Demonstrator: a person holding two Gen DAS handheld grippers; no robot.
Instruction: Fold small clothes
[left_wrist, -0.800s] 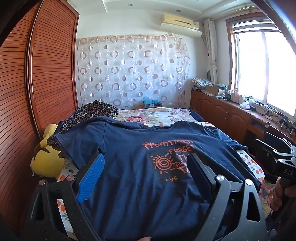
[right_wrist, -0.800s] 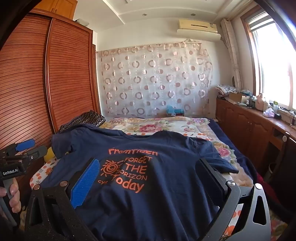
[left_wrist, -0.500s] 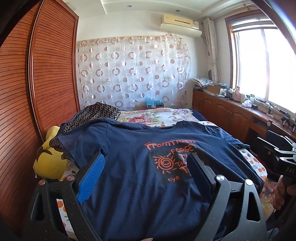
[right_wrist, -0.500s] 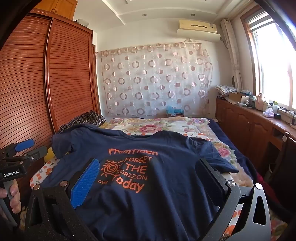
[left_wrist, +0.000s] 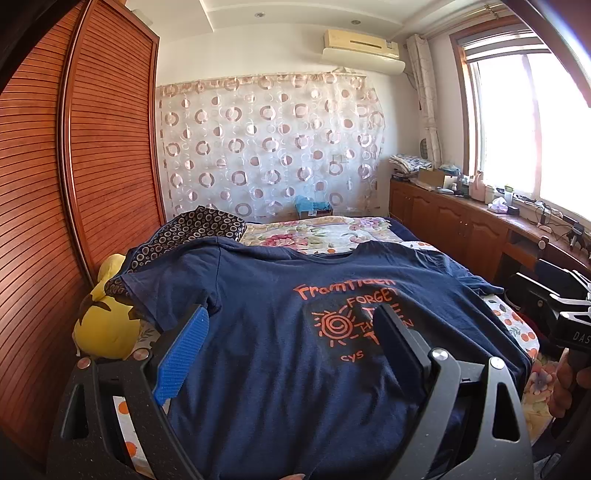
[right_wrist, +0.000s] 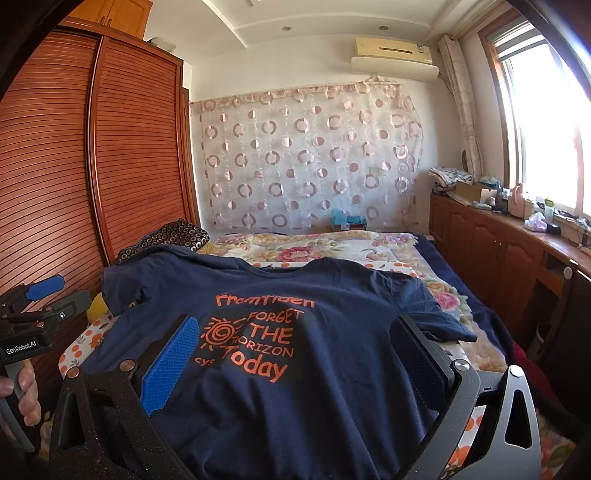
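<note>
A navy T-shirt (left_wrist: 258, 295) with orange print lies spread face up on the bed, its collar at the far end and both sleeves out to the sides. My left gripper (left_wrist: 291, 310) hovers over the shirt's near left part, open wide, with nothing between its pads. My right gripper (right_wrist: 295, 321) hangs over the near right part of the T-shirt (right_wrist: 332, 387), also open and empty. Each gripper shows at the edge of the other's view, held by a hand: the left gripper (right_wrist: 40, 291) and the right gripper (left_wrist: 554, 295). The shirt's near hem is hidden below the frames.
A yellow plush toy (left_wrist: 107, 325) and a dark patterned pillow (left_wrist: 192, 232) lie at the bed's left side against the slatted wardrobe (left_wrist: 74, 184). Floral bedding (left_wrist: 314, 232) lies beyond the collar. A wooden cabinet (right_wrist: 498, 240) with clutter runs under the window on the right.
</note>
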